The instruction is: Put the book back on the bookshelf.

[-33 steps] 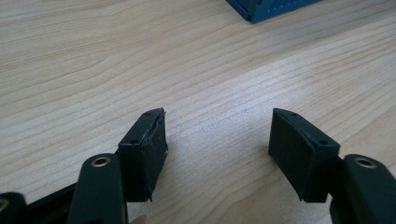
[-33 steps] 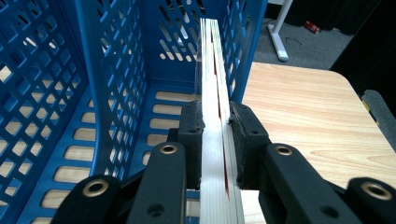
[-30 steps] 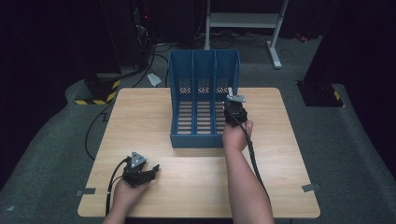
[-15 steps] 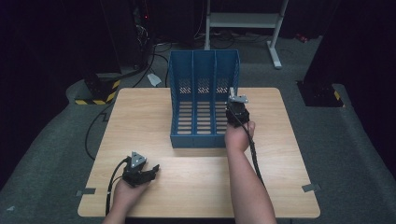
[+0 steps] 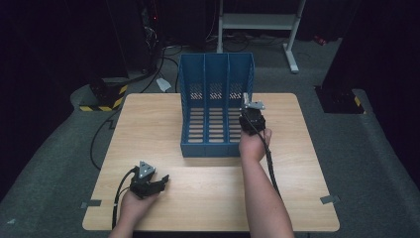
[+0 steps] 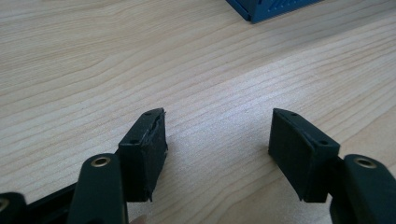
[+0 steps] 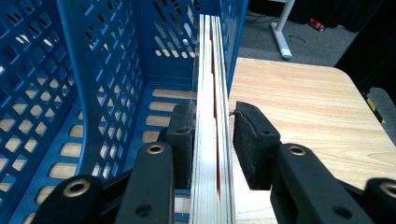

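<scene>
The right tongs (image 7: 212,140) have just been opening around the book (image 7: 211,154); one pad (image 7: 250,140) seems clear of it.

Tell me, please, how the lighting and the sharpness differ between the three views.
High view: the table is lit evenly, the floor and background very dark. Left gripper view: the wood is bright with a pale glare patch, and the left gripper casts a soft shadow. Right gripper view: the blue file rack and the book edges are sharp; the right gripper blurs slightly near the lens.

Pale wooden table (image 5: 148,129), grey carpet (image 5: 49,163), white metal stand (image 5: 257,22) behind.
</scene>
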`<action>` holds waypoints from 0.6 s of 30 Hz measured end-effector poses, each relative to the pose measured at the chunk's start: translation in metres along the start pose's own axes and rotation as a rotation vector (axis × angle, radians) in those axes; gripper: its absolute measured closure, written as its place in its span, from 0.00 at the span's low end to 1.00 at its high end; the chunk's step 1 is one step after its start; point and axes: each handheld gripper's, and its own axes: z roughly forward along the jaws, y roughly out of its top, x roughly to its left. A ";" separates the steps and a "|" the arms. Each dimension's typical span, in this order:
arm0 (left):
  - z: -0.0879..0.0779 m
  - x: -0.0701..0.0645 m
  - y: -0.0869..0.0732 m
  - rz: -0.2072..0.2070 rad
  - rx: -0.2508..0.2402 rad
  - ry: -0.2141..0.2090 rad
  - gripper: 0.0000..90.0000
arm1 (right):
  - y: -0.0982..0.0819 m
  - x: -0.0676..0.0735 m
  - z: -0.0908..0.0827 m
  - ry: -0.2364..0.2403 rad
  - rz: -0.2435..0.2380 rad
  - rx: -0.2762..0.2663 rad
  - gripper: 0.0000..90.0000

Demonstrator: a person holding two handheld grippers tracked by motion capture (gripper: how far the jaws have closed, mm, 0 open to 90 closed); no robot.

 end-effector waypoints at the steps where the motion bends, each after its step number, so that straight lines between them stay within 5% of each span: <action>1: 0.000 0.000 0.000 0.000 0.000 0.000 0.41 | 0.000 0.000 0.000 0.006 0.002 -0.001 0.74; 18: 0.000 0.000 0.000 0.000 0.000 0.000 0.41 | 0.003 -0.003 -0.007 0.075 0.020 -0.024 0.61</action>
